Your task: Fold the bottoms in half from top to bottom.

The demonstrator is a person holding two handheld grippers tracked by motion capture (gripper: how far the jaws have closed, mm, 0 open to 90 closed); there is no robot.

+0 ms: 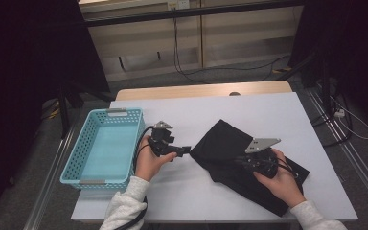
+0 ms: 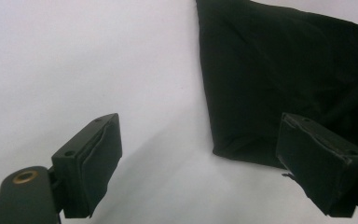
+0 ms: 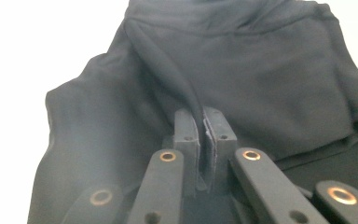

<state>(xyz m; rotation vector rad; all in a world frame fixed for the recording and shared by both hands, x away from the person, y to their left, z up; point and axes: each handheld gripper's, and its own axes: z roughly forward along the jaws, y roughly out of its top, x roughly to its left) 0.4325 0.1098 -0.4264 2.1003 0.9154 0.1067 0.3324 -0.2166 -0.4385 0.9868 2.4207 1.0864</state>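
Note:
A black cloth [image 1: 225,146] lies rumpled on the white table [image 1: 196,120], right of centre. My right gripper [image 1: 249,160] rests on the cloth's middle, and in the right gripper view its jaws are shut on a raised fold of the black cloth [image 3: 200,70] that runs up from between the pads. My left gripper [image 1: 184,151] is held just left of the cloth's near-left corner, pointing toward it. In the left gripper view its jaws stand wide open with bare table between them, and the black cloth [image 2: 279,70] has its corner edge close to the right fingertip [image 2: 317,158].
A light blue plastic basket [image 1: 76,163] sits at the table's left edge, with nothing in it. Cables trail on the floor beyond the table's far edge. Bare white tabletop lies between the basket and the cloth.

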